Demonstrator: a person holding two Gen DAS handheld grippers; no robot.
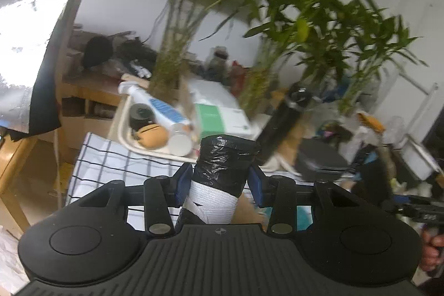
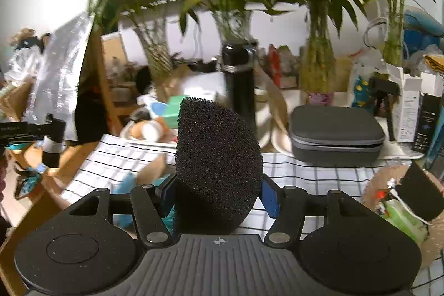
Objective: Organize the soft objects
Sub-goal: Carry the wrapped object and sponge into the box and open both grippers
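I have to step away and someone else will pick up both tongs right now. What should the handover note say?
Left tongs: shut on a roll of black bags with a white band, held upright above the checked cloth.
Right tongs: shut on a black foam sponge, also lifted over the cloth.
Behind: a cream tray with bottles, a grey zip case, a black flask.
Done: both soft items are picked up.
Left: set each down; the pictures do not show where they belong.
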